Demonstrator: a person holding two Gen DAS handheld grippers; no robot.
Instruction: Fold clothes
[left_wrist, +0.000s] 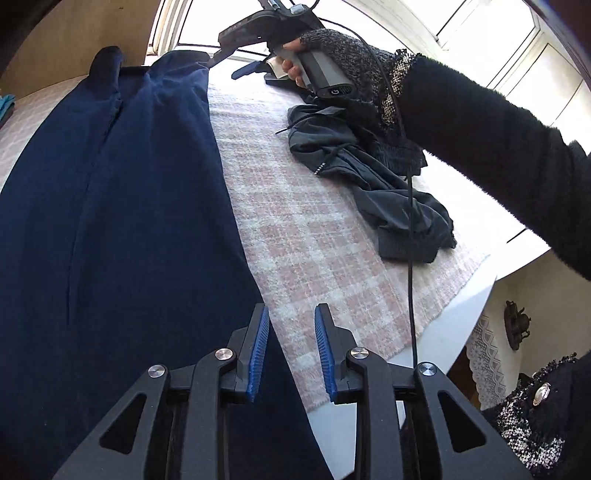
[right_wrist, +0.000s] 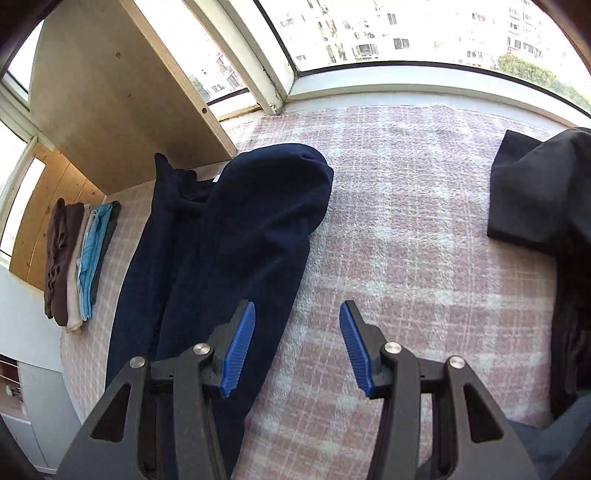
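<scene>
Navy fabric, a long garment (left_wrist: 110, 221), lies stretched along a pink and white checked blanket (left_wrist: 306, 251) that covers the work surface. Seen from the left wrist, the left gripper (left_wrist: 288, 350) hovers over the garment's right edge where it meets the blanket, its blue-padded jaws parted and holding nothing. To the right of the navy garment, well apart from it, a crumpled dark grey garment (left_wrist: 369, 177) with a drawstring lies on the blanket. Above that heap, a hand (left_wrist: 332, 59) in a speckled fingerless glove holds the right gripper's handle. From the right wrist, the right gripper (right_wrist: 297, 350) hangs released and empty, its left jaw over the navy garment's edge, its right jaw over bare blanket. Left of the navy garment, a stack of folded clothes (right_wrist: 79, 262) in brown, cream, light blue and dark tones sits beside a wooden panel (right_wrist: 110, 110).
</scene>
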